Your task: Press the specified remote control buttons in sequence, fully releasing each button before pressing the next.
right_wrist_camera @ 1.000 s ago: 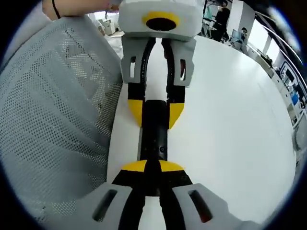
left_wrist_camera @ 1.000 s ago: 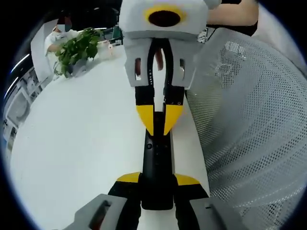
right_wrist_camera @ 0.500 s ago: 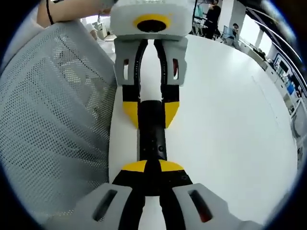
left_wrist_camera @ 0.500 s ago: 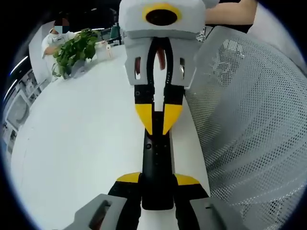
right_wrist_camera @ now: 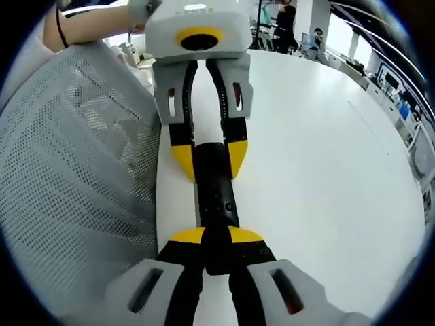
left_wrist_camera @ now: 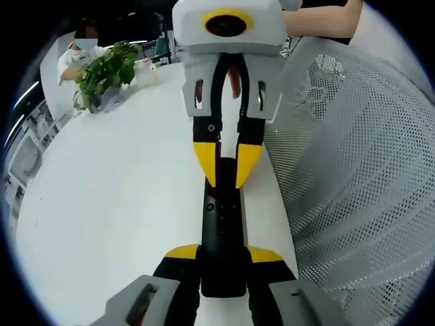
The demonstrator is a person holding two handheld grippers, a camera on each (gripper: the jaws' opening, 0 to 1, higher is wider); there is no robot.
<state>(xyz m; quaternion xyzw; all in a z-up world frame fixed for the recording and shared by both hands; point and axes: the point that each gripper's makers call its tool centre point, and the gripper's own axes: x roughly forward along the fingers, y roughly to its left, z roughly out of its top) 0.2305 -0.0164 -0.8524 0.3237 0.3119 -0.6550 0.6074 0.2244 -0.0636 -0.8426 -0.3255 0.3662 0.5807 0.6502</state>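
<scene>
Remote control (left_wrist_camera: 222,231), black and long, lies on the white table (left_wrist_camera: 115,204) near its edge, and I hold it from both ends. In the left gripper view my left hand-held gripper (left_wrist_camera: 223,255) rises from the bottom of the frame, and its yellow-tipped jaws are clenched on the near end of the remote. The right hand-held gripper (left_wrist_camera: 228,166) comes down from the top centre of that frame, and its yellow tips are pressed together over the far part of the remote, touching its upper face; whether they press a button I cannot tell. In the right gripper view the remote control (right_wrist_camera: 214,197) runs up the middle of the frame. My right hand-held gripper (right_wrist_camera: 216,238) meets it at the bottom with its tips touching each other, and the left hand-held gripper (right_wrist_camera: 207,157) grips the far end from the top. A grey mesh chair back (left_wrist_camera: 353,170) takes the right side of the left gripper view, just beside the table edge. A green plant (left_wrist_camera: 105,71) stands far away in the upper left of that frame.
</scene>
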